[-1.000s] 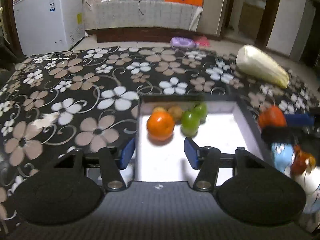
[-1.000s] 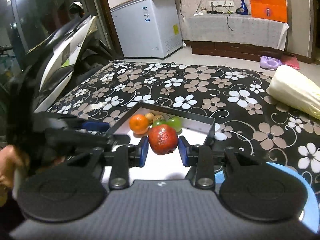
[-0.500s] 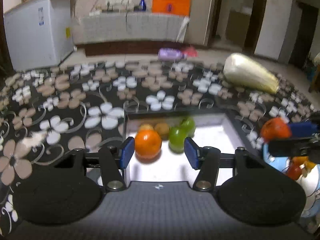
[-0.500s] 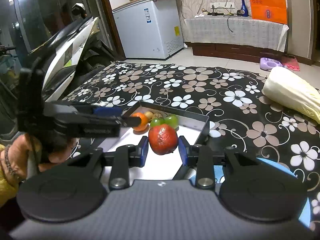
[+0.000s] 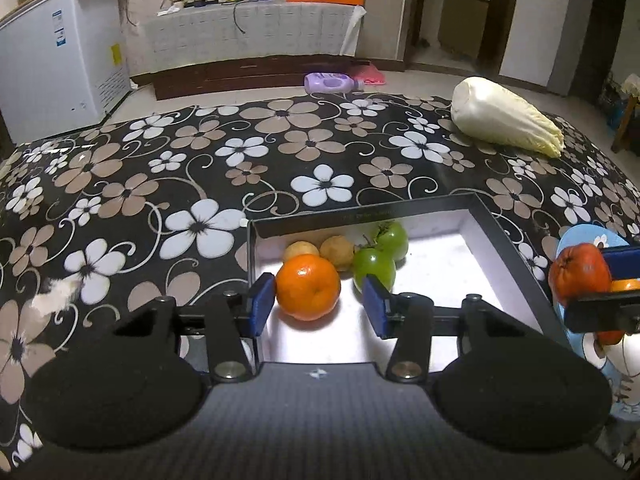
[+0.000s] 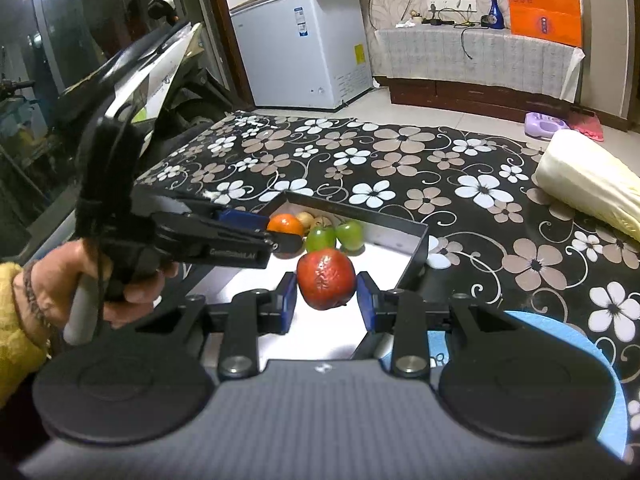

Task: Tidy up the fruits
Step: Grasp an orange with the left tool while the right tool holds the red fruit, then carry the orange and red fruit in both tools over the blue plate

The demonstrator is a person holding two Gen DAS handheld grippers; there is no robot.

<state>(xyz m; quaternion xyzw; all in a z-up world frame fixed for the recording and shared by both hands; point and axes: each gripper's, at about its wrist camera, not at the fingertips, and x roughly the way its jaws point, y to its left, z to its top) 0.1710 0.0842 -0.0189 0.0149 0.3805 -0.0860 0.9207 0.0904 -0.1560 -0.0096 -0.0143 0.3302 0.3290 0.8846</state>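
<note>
The left claw (image 5: 316, 306) reached into a box (image 5: 508, 240) that sat on the flowery worktop (image 5: 200, 168). An orange (image 5: 308, 286) lay between its blue pads (image 5: 262, 302). The jaws were closing in on the orange. One pad looked right at the skin, but the other pad was still a little way off, so the orange was not squeezed yet.

Just behind the orange, at the back wall of the box, were two small brown fruits (image 5: 338, 252) and two green fruits (image 5: 374, 266), close together.

The right claw (image 6: 326, 300) was clenched on a wrinkly red fruit (image 6: 326, 278). It held the fruit up over the white floor of the box, near the front. In the left view that red fruit (image 5: 580, 276) showed at the right edge, over a blue plate (image 5: 576, 238).

A hand (image 6: 132, 292) in a yellow sleeve (image 6: 16, 332) gripped the left claw's handle.

A big pale cabbage (image 5: 504, 122) lay far back on the worktop, well apart from the box.
</note>
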